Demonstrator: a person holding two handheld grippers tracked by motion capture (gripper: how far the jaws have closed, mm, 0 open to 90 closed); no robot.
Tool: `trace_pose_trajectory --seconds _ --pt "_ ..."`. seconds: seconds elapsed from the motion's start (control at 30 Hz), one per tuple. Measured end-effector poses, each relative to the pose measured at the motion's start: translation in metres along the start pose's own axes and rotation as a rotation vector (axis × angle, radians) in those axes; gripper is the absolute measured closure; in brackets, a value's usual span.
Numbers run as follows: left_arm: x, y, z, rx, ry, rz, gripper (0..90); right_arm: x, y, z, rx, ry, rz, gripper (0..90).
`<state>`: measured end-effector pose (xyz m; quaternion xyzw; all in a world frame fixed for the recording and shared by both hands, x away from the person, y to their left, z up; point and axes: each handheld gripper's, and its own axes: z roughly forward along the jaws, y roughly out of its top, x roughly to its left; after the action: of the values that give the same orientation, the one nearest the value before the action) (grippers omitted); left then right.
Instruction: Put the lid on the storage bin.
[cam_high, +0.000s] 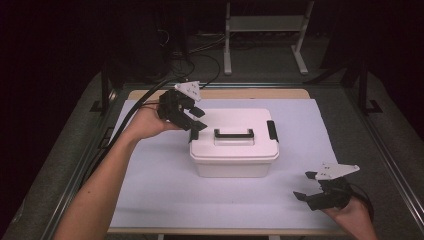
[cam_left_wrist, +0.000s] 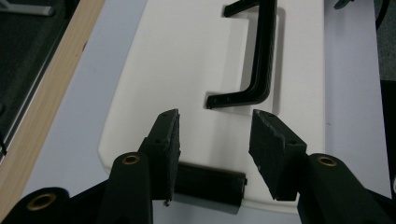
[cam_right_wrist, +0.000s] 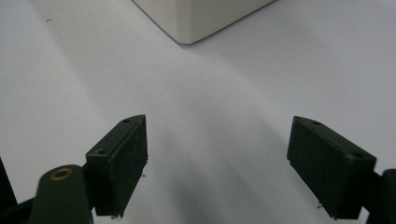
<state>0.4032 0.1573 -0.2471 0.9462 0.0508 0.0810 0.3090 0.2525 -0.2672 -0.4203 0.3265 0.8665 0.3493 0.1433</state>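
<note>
Nearest to me, at the lower right of the high view, my right tool (cam_high: 306, 186) hovers just over the white sheet (cam_high: 150, 190) that covers the desk (cam_high: 240, 93), its jaws standing wide apart with nothing between them. In the right gripper view I see those two black jaws spread over bare white sheet, and one corner of the box (cam_right_wrist: 201, 18) at the top of the frame, well apart from them.

Farther in, at the middle of the high view, sits the one white box (cam_high: 234, 150), closed by its lid (cam_high: 235, 125). I count one black handle (cam_high: 234, 133) lying flat in the middle of the lid and two black latches, one at the left end (cam_high: 193, 131) and one at the right end (cam_high: 272, 131).

My left tool (cam_high: 197, 119) is at the left end of the box, above the left latch. In the left gripper view its jaws are apart, spread over the lid's edge with nothing pinched; the latch (cam_left_wrist: 210, 184) lies low between them at the bottom of the frame, and the handle (cam_left_wrist: 257, 60) runs up the frame beyond.

At the top of the high view, past the desk's wooden edge, stands one pale metal frame (cam_high: 265, 30) on the dark floor.
</note>
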Motion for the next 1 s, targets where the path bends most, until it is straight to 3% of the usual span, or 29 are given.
trace_pose_trajectory --seconds 0.6,0.77,1.0 --pt "-0.01 -0.037 -0.021 -0.027 0.045 -0.056 50.1 -0.001 -0.001 -0.001 0.003 -0.005 0.002 19.9" --pt "-0.014 -0.047 -0.026 -0.02 0.045 -0.05 49.7 -0.001 -0.001 -0.001 0.005 -0.005 0.004 19.9" --pt "-0.019 -0.064 -0.031 -0.034 0.055 -0.082 48.4 -0.001 -0.001 0.0 0.007 -0.004 0.006 19.9"
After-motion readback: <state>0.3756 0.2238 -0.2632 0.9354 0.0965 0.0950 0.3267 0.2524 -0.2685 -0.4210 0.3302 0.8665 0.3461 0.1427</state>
